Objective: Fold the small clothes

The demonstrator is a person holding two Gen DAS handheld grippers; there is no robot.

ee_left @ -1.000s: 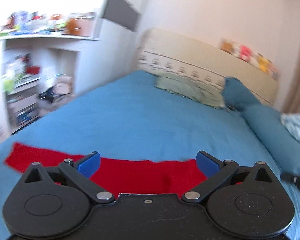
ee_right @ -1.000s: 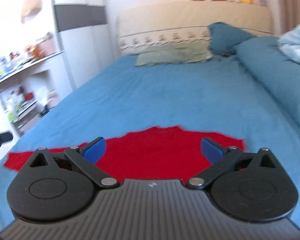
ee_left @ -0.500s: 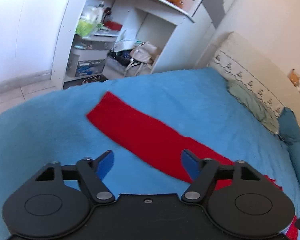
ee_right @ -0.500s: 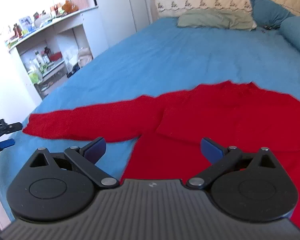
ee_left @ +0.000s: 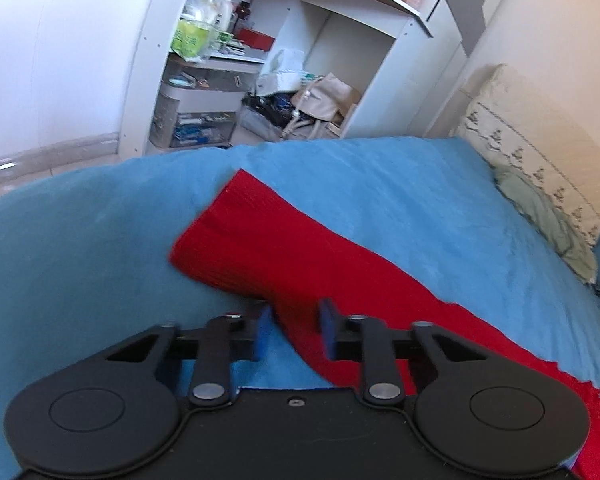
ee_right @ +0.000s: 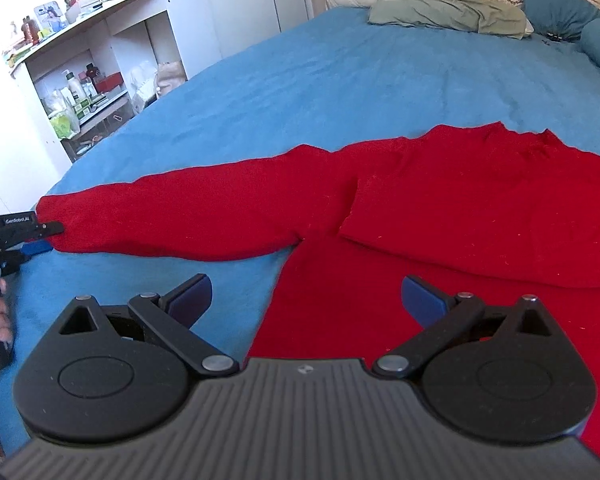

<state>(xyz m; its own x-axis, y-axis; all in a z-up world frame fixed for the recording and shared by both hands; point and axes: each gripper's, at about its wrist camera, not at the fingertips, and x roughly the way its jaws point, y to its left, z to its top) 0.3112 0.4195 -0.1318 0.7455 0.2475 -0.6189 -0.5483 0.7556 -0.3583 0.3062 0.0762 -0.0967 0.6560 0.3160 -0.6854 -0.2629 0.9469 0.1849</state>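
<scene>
The left tongs [ee_left: 293, 330], wide apart half a second ago, have narrowed around the lower edge of the red sweater's [ee_right: 440, 216] sleeve [ee_left: 268, 248], at nine o'clock on the bed [ee_right: 340, 80]; sleeve fold likely starts. Right tongs [ee_right: 306, 294] hover spread.

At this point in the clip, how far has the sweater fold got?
Done: the red sweater lies flat on the bed. In hand: the left gripper closes on the sleeve near its cuff. Left: every fold; the right gripper hangs open, empty.
</scene>
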